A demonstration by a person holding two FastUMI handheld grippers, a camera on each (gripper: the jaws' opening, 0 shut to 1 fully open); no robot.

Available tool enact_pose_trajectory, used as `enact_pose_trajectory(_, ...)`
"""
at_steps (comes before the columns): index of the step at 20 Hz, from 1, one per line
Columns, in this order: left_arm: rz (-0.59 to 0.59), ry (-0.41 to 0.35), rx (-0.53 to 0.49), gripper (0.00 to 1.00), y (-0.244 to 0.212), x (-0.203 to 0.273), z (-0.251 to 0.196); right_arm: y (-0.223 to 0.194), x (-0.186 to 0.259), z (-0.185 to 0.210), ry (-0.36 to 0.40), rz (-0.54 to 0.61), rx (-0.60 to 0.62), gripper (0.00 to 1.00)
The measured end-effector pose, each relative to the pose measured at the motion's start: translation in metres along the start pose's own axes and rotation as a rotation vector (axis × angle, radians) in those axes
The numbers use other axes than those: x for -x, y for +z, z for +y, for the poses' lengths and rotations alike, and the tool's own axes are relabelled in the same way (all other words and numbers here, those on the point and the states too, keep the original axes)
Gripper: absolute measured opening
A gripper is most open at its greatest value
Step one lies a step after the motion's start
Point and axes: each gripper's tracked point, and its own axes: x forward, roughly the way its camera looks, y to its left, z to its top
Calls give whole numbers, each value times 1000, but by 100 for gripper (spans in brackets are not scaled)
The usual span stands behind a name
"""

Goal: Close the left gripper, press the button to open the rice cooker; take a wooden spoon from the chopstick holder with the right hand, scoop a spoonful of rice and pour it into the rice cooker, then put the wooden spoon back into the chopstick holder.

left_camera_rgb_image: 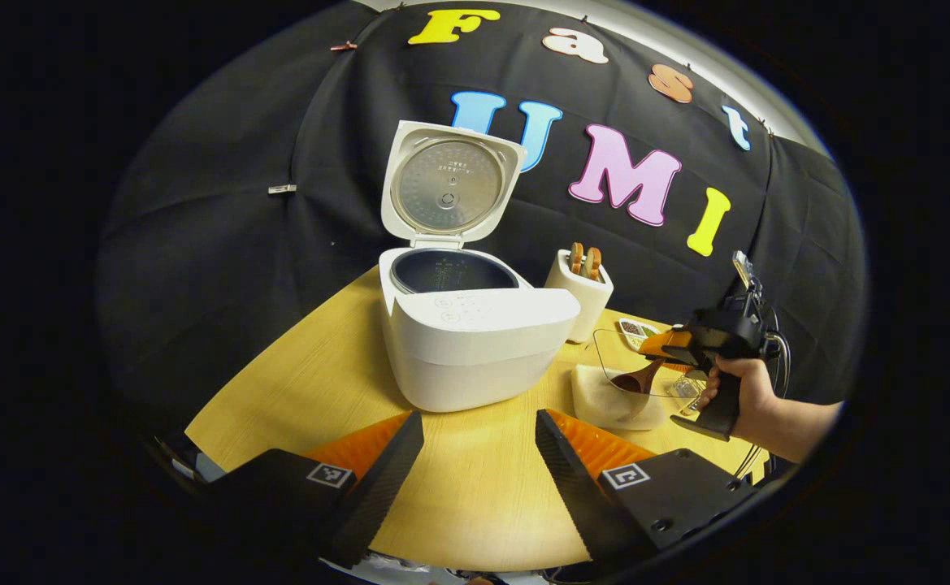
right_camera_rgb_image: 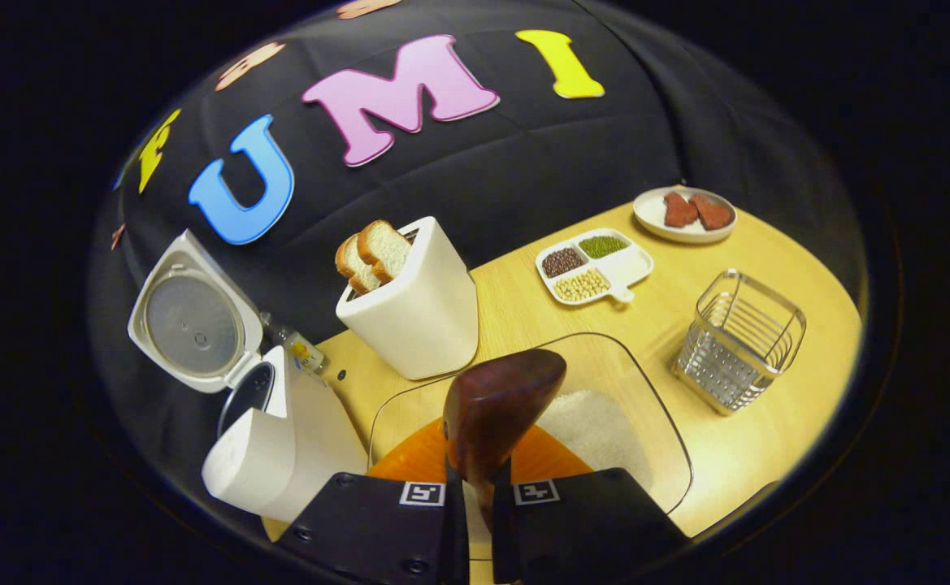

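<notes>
White plastic rice cooker (left_camera_rgb_image: 475, 337) stands at the centre of the round pale wooden table (left_camera_rgb_image: 475, 487) with its lid raised toward 12 o'clock, I judge so that rice can be poured in, and the left gripper (left_camera_rgb_image: 479, 467) waits before it with fingers spread apart, gripping nothing. At 4 o'clock from the cooker, the clear glass bowl (right_camera_rgb_image: 645, 406) holds white rice (right_camera_rgb_image: 596, 435), and above it the right gripper (right_camera_rgb_image: 479, 520) is clenched on the dark wooden spoon (right_camera_rgb_image: 499, 406). In the right gripper view its long axis runs along the fingers, with the scoop pointing to 12 o'clock over the rice, probably ready for scooping.

At the bottom of the left gripper view, the left gripper (left_camera_rgb_image: 479, 455) is seen with square coded markers on black plates; the right gripper (right_camera_rgb_image: 479, 496) is marked likewise, with screws.
</notes>
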Motion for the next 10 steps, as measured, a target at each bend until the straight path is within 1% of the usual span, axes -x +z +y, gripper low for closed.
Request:
enact_pose_trajectory(2,2,-1,4,96,-1,0,-1,-2,2,1,16,32,-106,16)
enact_pose_trajectory(4,4,-1,8,96,-2,-1,-2,0,6,1,31,47,-184,16)
enact_pose_trajectory(6,-6,1,2,96,3,1,-2,6,11,-2,36,51,-226,16)
enact_pose_trajectory(10,-21,-3,-20,96,6,2,-4,28,23,-22,7,7,-289,16)
